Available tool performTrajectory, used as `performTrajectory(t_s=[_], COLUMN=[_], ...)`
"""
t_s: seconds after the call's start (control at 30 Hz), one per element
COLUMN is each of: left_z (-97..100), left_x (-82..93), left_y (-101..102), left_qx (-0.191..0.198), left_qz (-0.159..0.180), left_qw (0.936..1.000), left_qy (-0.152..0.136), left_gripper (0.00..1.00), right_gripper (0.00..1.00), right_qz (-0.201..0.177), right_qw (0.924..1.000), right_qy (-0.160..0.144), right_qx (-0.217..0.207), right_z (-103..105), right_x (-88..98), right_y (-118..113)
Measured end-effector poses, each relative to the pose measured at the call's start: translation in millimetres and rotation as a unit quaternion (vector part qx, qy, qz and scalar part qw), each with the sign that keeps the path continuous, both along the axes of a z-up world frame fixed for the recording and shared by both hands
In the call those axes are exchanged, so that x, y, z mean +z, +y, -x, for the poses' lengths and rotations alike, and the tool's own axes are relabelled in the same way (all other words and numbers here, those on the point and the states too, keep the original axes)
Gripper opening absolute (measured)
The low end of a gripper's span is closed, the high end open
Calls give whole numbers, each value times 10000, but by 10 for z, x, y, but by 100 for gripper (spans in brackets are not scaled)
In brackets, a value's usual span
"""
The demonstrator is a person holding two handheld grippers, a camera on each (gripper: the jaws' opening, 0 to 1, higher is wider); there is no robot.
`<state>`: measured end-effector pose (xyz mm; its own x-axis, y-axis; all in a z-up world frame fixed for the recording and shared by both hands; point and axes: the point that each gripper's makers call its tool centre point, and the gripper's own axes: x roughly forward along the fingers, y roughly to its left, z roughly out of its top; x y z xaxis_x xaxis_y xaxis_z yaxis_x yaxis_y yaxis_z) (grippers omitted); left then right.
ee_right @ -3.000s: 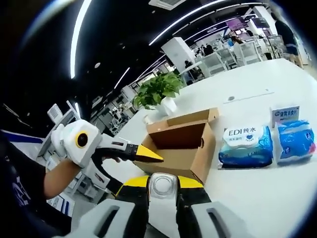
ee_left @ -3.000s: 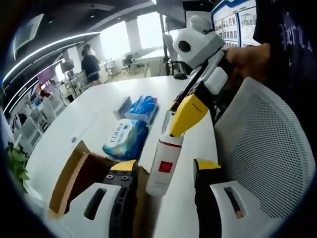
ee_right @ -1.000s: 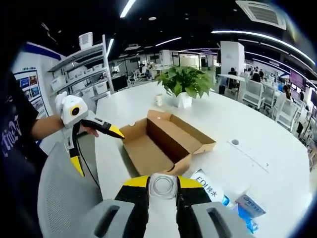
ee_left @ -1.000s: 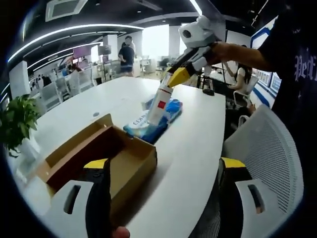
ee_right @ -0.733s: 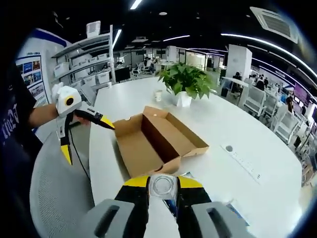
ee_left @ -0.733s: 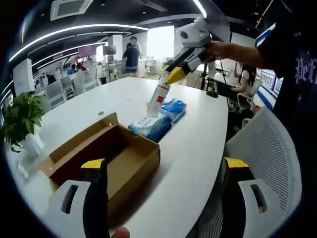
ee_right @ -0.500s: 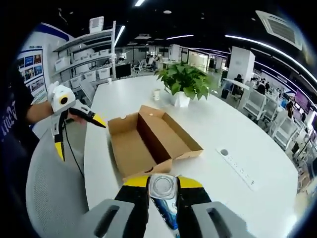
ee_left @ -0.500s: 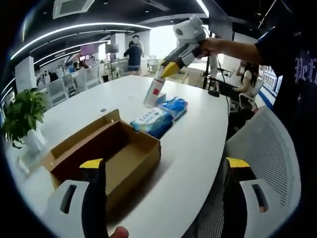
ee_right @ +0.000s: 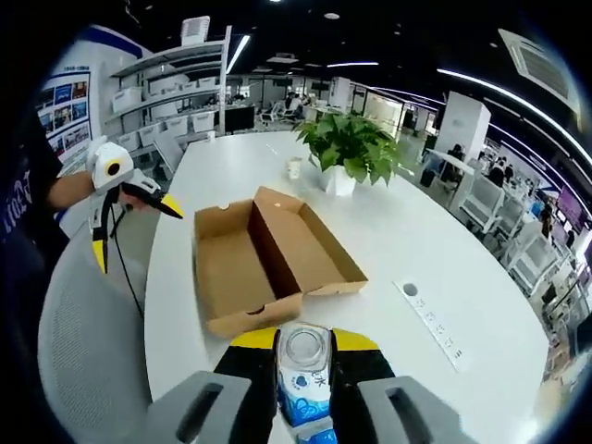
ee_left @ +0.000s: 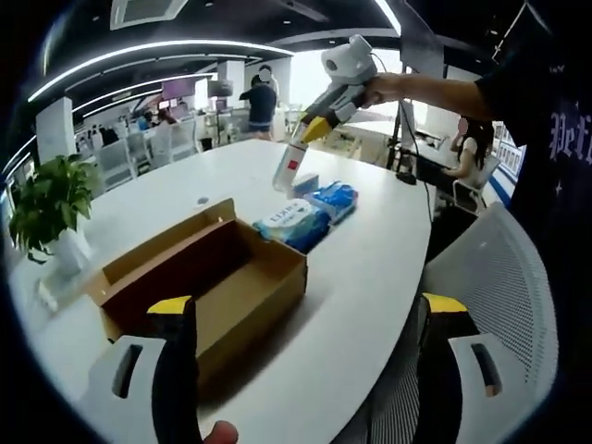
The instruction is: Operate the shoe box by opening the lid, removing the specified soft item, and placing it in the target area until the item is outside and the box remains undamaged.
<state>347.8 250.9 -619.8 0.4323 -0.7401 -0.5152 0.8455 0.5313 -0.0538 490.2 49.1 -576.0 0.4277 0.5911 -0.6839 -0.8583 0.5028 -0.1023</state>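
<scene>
An open brown cardboard shoe box point(ee_left: 208, 277) lies on the white table point(ee_left: 370, 268), empty inside as far as I see, lid folded back. My left gripper point(ee_left: 307, 305) hovers near its close end, open wide with nothing between the jaws. My right gripper point(ee_left: 308, 131) is farther off, shut on a white bottle with a red label point(ee_left: 287, 168) held over the blue wipes packs point(ee_left: 294, 222). In the right gripper view my right gripper point(ee_right: 303, 338) clamps the bottle's round end point(ee_right: 303, 350), with the box point(ee_right: 264, 259) beyond and the left gripper point(ee_right: 137, 239) at the left.
A second blue pack point(ee_left: 335, 197) lies beside the first. A potted plant point(ee_right: 347, 148) and a small cup point(ee_right: 294, 168) stand behind the box. A table socket point(ee_right: 430, 319) sits to the right. A white mesh chair point(ee_left: 490, 277) stands at the table edge. People stand far back.
My right gripper has carried the bottle farther from the box, out over the wipes packs. The left gripper stays open near the box.
</scene>
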Motion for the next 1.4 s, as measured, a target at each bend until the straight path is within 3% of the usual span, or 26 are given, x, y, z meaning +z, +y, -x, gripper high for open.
performTrajectory(t_s=[0.77, 1.4], left_z=[9, 58], left_x=[-1, -76], left_y=[167, 262], left_qx=[222, 306], left_qz=[-57, -150], left_qw=[9997, 9994], left_qy=[-30, 17], left_gripper=[99, 98], right_gripper=[15, 15], right_qz=[587, 1161], right_qw=[9952, 9853], right_qy=[62, 111], right_qx=[780, 1249], right_z=[-297, -483], right_x=[-104, -437], right_y=[89, 77])
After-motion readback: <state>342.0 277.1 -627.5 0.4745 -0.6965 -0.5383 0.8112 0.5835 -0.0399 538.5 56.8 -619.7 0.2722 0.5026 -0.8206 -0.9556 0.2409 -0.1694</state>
